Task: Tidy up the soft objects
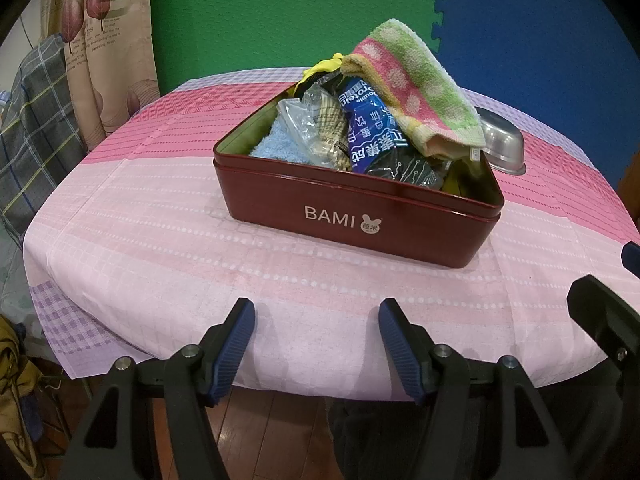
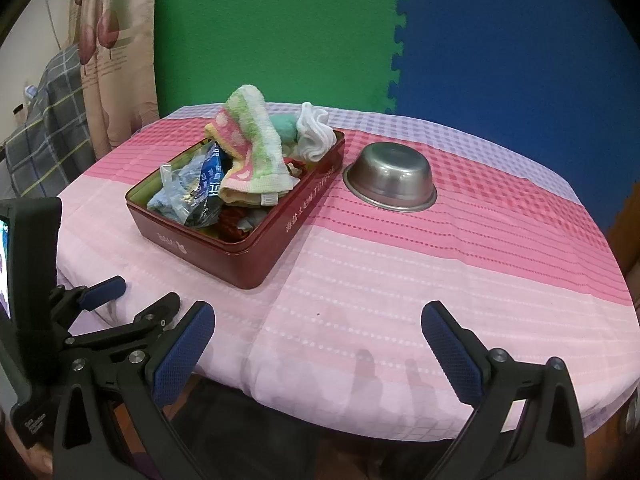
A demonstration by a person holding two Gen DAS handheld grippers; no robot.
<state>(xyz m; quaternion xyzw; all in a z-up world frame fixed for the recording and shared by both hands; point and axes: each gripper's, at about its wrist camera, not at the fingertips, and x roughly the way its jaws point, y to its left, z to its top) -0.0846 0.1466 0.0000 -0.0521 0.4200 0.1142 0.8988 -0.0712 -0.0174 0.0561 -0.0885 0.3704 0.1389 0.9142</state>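
Observation:
A dark red tin marked BAMI (image 1: 352, 216) (image 2: 256, 256) stands on the pink checked tablecloth. It is heaped with soft things: a pink and green spotted towel (image 1: 416, 80) (image 2: 250, 148) on top, a light blue cloth (image 1: 276, 146), a white cloth (image 2: 316, 136), a teal cloth (image 2: 282, 126), a blue snack packet (image 1: 370, 132) and a clear plastic bag (image 1: 308, 124). My left gripper (image 1: 316, 350) hangs open over the table's near edge with nothing in it. My right gripper (image 2: 318, 354) is also open and empty, wide apart, short of the tin.
A steel bowl (image 2: 390, 182) (image 1: 502, 146) lies upside down to the right of the tin. Green and blue foam mats (image 2: 280, 28) line the wall behind. A curtain (image 1: 104, 48) and a plaid cloth (image 1: 36, 120) hang at the left. The left gripper (image 2: 102, 290) shows in the right wrist view.

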